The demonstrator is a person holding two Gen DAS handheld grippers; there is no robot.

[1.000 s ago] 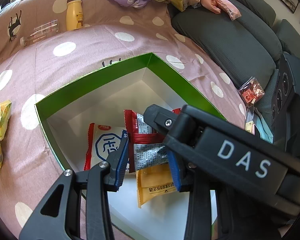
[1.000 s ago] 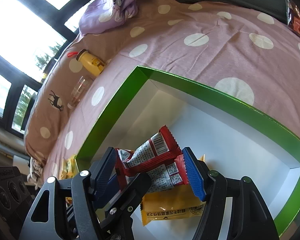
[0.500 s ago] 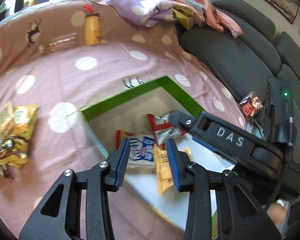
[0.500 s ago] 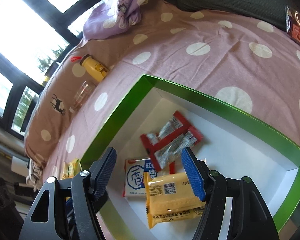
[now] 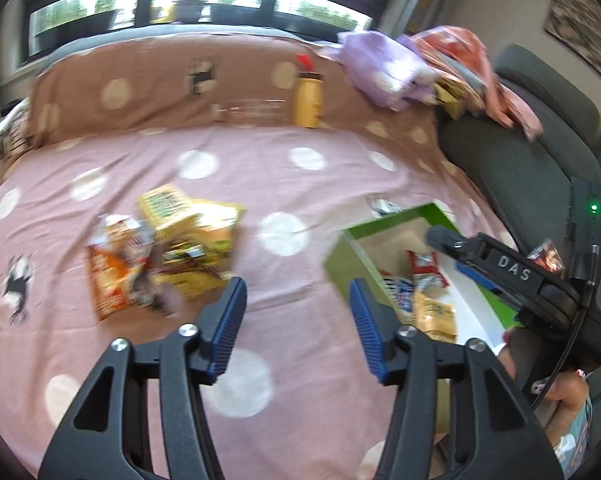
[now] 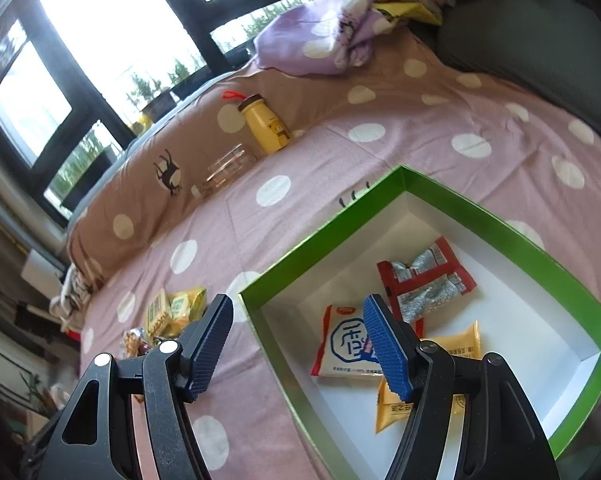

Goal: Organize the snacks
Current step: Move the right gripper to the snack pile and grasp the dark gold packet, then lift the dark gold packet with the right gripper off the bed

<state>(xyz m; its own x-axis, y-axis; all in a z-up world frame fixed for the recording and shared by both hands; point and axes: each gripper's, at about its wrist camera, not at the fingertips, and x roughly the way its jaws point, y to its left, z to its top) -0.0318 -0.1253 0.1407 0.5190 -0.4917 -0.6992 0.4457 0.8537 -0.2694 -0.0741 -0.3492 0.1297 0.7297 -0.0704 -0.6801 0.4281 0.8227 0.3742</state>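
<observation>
Your left gripper (image 5: 298, 320), jaws just widened and empty, has swung left of the green box (image 5: 342, 258); your right gripper (image 6: 298, 346) hangs open, empty, over its corner.

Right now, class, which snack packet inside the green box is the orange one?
The orange packet at the near end of the green box; the others are a red-and-silver packet and a white packet with red edges.

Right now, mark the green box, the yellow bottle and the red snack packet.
green box (image 6: 496, 216), right wrist view, far rim.
yellow bottle (image 6: 265, 130), right wrist view, body.
red snack packet (image 6: 424, 280), right wrist view, middle.
</observation>
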